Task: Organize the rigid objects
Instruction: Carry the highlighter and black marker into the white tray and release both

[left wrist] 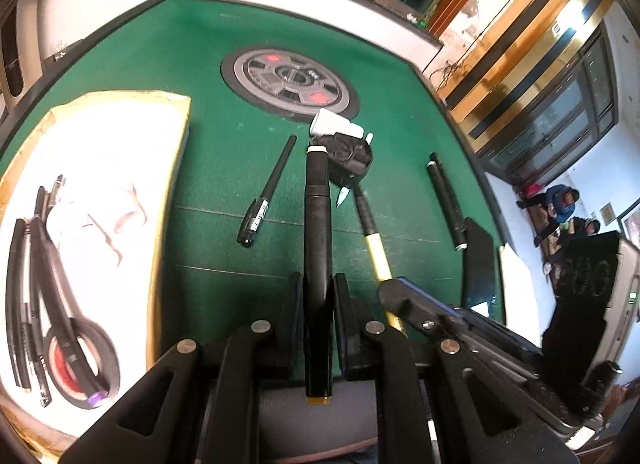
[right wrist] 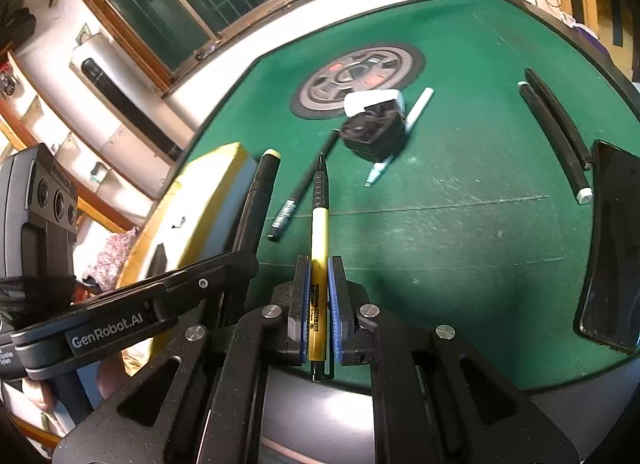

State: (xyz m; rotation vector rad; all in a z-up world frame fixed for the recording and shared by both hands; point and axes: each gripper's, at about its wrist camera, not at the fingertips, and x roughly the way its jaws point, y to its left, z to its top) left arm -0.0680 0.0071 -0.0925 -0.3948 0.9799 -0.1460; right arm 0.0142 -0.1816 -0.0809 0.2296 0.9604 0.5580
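Observation:
My left gripper is shut on a thick black marker that points forward over the green table; the marker also shows in the right wrist view. My right gripper is shut on a yellow and black ballpoint pen, seen from the left wrist too. A black pen lies on the felt ahead. A yellow-edged box at the left holds several pens and a tape roll.
A black case with a white cup on it sits mid-table over a light pen. Two black markers and a dark phone lie at the right. A round hub is set in the table.

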